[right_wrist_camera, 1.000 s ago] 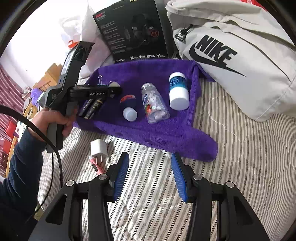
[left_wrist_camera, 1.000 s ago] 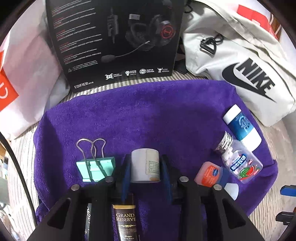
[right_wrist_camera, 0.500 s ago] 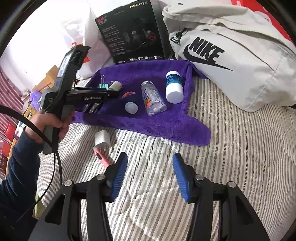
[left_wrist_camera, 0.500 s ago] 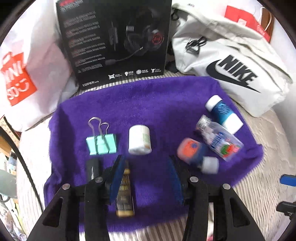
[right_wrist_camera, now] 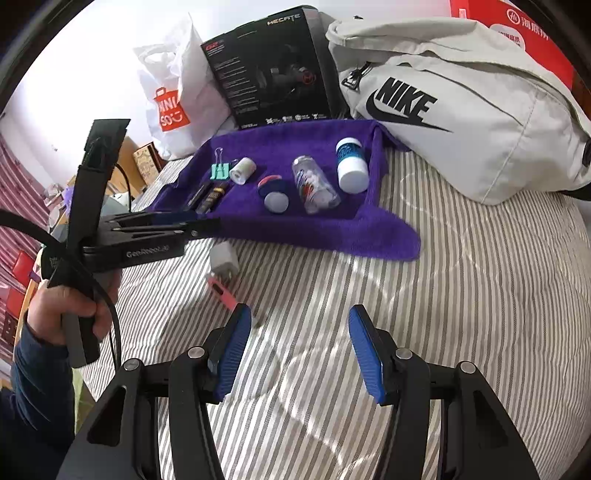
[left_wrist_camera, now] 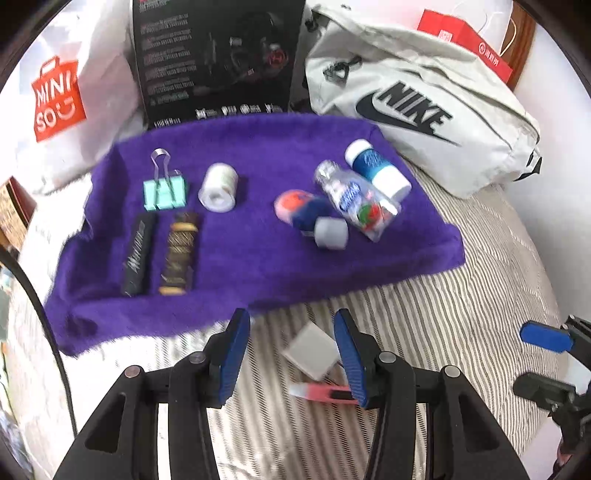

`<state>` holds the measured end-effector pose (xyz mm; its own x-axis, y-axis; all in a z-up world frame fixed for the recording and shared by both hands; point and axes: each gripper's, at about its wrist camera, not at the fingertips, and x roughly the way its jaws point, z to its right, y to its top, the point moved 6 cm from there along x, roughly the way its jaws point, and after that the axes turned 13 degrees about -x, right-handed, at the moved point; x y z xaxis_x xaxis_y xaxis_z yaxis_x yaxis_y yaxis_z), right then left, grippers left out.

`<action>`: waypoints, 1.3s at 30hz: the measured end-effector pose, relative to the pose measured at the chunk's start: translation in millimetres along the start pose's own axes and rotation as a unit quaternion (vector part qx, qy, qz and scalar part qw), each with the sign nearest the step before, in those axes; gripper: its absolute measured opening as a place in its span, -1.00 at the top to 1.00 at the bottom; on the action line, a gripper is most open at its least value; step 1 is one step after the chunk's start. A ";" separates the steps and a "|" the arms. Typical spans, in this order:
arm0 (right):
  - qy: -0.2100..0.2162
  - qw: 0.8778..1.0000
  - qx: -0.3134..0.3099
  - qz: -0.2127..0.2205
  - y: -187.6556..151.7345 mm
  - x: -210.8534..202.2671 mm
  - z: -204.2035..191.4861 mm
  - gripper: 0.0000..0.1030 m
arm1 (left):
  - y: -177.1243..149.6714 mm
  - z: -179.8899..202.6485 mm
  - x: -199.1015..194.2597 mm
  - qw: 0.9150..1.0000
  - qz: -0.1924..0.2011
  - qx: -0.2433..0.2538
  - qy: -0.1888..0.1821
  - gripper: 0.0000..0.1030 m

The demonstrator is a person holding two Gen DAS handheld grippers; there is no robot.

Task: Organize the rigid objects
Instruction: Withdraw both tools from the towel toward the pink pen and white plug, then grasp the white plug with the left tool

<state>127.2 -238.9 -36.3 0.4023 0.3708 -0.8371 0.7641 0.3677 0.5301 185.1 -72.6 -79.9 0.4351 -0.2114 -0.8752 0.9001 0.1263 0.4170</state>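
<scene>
A purple towel [left_wrist_camera: 258, 266] holds a mint binder clip [left_wrist_camera: 164, 194], a white roll [left_wrist_camera: 218, 187], a black bar [left_wrist_camera: 138, 254], a gold-brown bar [left_wrist_camera: 179, 254], an orange-lidded tin [left_wrist_camera: 295, 205], a clear candy bottle [left_wrist_camera: 354, 201] and a blue bottle [left_wrist_camera: 376, 170]. My left gripper [left_wrist_camera: 291, 314] is open, off the towel's near edge. Under its fingers on the bedding lie a white charger [left_wrist_camera: 312, 349] and a pink knife [left_wrist_camera: 317, 390], neither of them gripped. My right gripper [right_wrist_camera: 300, 310] hangs open over bare striped bedding. The right wrist view shows a hand [right_wrist_camera: 70, 310] holding the left gripper [right_wrist_camera: 207, 225] beside the charger [right_wrist_camera: 223, 260].
Behind the towel stand a black headset box [left_wrist_camera: 218, 62], a white Miniso bag [left_wrist_camera: 59, 99] and a grey Nike bag [left_wrist_camera: 417, 107], with a red box [right_wrist_camera: 517, 33] at the back right. Striped bedding [right_wrist_camera: 461, 295] spreads to the right of the towel.
The left gripper let go of the white roll, opened wider and drew back off the towel to above the charger. The right gripper backed away a little and its jaws widened.
</scene>
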 end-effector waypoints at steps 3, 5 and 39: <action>0.006 1.000 -0.003 -0.001 -7.3 -1.2 -4.0 -0.06 | -5.9 4.4 13.8 1.000 -0.004 -0.005 0.015 0.12; 0.012 1.000 -0.001 -0.002 -13.1 -1.9 -6.3 -0.07 | -8.8 7.1 21.9 1.000 -0.007 -0.009 0.018 0.11; 0.037 0.999 -0.009 -0.037 -36.4 28.3 -27.1 -0.07 | -22.5 -43.1 0.8 0.999 0.012 0.013 0.034 0.45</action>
<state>97.1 -218.7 -75.6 0.3060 0.4031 -0.8625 0.7814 0.4111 0.4694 164.3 -33.8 -100.5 0.4540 -0.1417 -0.8796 0.8905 0.1051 0.4427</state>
